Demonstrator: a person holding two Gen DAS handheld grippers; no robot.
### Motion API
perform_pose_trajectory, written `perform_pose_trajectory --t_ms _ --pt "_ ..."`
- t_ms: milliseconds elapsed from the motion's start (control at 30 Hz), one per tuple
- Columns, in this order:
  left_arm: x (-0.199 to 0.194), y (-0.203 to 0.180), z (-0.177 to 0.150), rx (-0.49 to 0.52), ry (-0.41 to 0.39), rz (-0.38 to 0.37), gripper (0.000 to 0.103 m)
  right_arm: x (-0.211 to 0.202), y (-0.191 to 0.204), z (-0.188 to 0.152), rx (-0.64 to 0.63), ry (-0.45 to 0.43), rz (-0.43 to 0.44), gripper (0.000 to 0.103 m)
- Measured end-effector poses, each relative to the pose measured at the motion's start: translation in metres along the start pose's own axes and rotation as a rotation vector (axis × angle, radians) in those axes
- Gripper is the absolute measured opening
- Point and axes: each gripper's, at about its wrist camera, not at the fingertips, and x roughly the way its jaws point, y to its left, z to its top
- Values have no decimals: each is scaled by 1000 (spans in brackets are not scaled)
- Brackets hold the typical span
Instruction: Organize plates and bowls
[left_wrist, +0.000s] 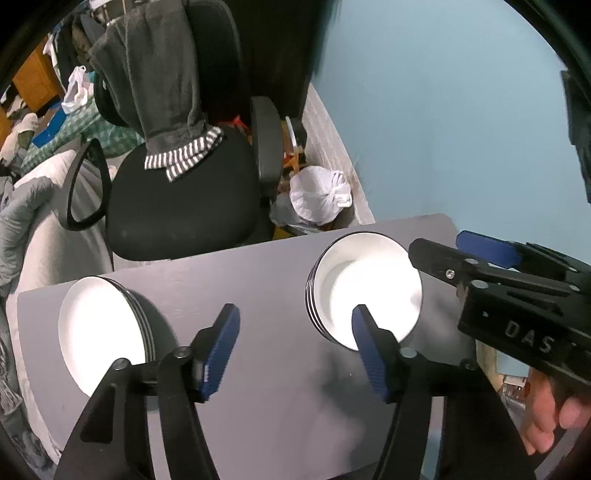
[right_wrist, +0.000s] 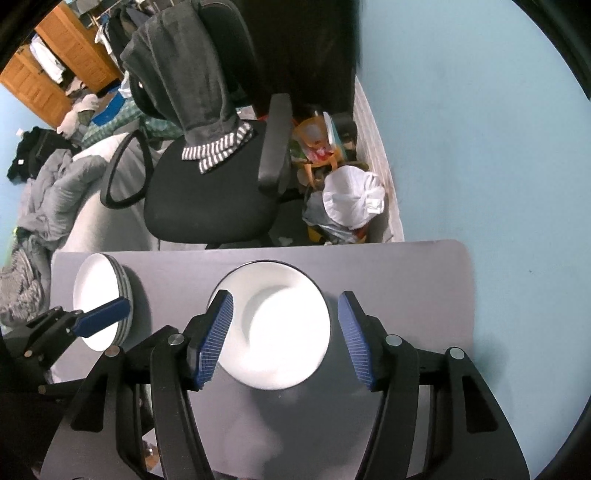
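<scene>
White crockery on grey counter (right_wrist: 406, 273): two stacks; plate stack (right_wrist: 101, 301) left, bowl stack (right_wrist: 275, 325) right, top bowl empty; left claw (left_wrist: 295, 347) and right claw (right_wrist: 286, 334) spread wide, gripping nothing.

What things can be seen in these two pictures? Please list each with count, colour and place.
table: one, grey, in front
plates: one stack, white, dark rims, table's left end
bowls: one stack, white, dark rims, table's middle
chair: one, black, behind the table
towel: one, dark grey, striped end, over the chair back
bag: one, white, on the floor by the wall
left gripper: black, blue fingers, open, over the table between the stacks
right gripper: black, blue fingers, open, over the bowls
</scene>
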Motion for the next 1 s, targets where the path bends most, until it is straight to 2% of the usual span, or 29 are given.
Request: perform_pose_trajectory --t_ms 233,667,1000 --pt "-23 6 -7 -6 -40 -8 66 -14 4 -4 0 -20 -8 58" --pt "-52 17 -22 1 -102 -12 77 -45 15 -20 -17 -61 -18 59" --pt "-49 28 -24 -7 -59 -29 81 -45 10 -30 -17 -37 -35 59"
